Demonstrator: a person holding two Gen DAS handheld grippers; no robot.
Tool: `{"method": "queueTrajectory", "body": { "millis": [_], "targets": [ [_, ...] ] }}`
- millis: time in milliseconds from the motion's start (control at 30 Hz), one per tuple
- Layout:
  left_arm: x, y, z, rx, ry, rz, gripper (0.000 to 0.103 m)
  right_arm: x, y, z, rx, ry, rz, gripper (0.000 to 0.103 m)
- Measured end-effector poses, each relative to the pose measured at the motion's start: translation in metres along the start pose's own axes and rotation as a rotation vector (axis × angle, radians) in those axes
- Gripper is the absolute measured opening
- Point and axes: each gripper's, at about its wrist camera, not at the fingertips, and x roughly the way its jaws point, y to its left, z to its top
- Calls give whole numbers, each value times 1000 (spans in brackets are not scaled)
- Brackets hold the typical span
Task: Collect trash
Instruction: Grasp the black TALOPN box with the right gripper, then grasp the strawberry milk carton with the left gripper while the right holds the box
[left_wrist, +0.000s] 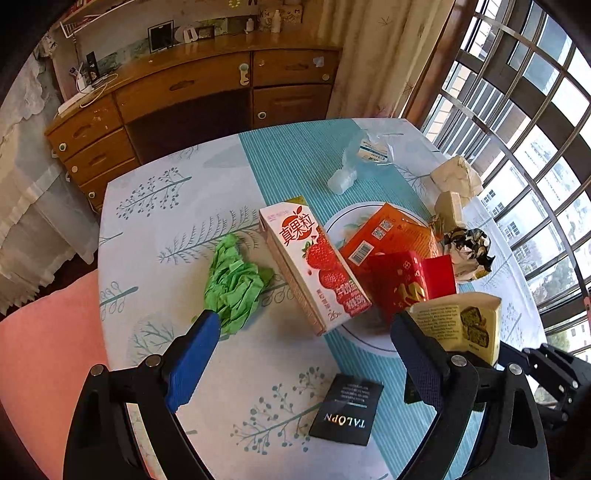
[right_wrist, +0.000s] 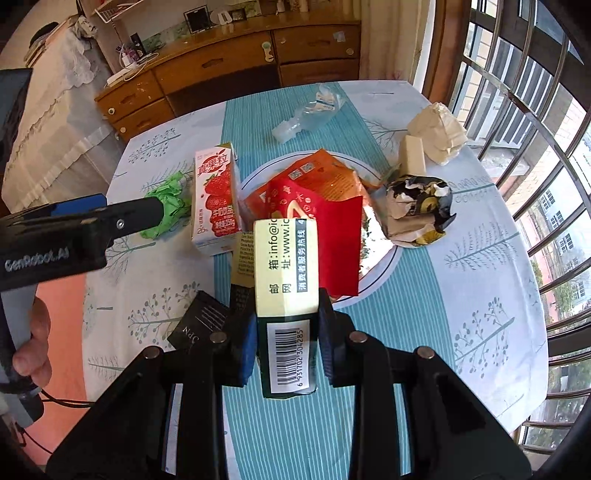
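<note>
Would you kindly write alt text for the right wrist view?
The right gripper is shut on a cream-and-green carton above a white plate piled with red wrappers. A strawberry drink carton stands left of it.

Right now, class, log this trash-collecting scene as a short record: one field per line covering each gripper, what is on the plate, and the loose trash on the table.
Left gripper: open, above the table, holding nothing
Right gripper: shut on cream box with a barcode
Plate: orange packet and red packet piled on it
Milk carton: strawberry print, lying at the plate's left edge
Green paper: crumpled, left of the carton
Plastic bottle: crushed, far side of the table
Black card: flat, near edge
</note>
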Motion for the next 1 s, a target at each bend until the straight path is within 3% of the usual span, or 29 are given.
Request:
{"method": "queueTrajectory", "body": {
  "millis": [367, 600, 667, 700, 733, 767, 1000],
  "targets": [
    [88, -9, 39, -70, 148, 81, 94, 7, -29, 9, 97, -24, -23, 25],
    [119, -21, 46, -53, 177, 106, 94, 14, -35, 10, 128, -23, -19, 25],
    [126, -26, 47, -54, 184, 121, 91, 15, -35, 9, 131, -23, -17, 24],
    [127, -27, 47, -52, 183, 127, 84, 15, -36, 9, 132, -23, -16, 24],
    [128, -29, 47, -49, 184, 133, 70, 15, -36, 8, 134, -23, -16, 24],
    [130, -30, 47, -47, 193, 137, 66, 15, -37, 7, 136, -21, -13, 24],
    [109, -31, 40, -33, 129, 123, 59, 9, -39, 2, 135, -25, 2, 24]
  ]
}}
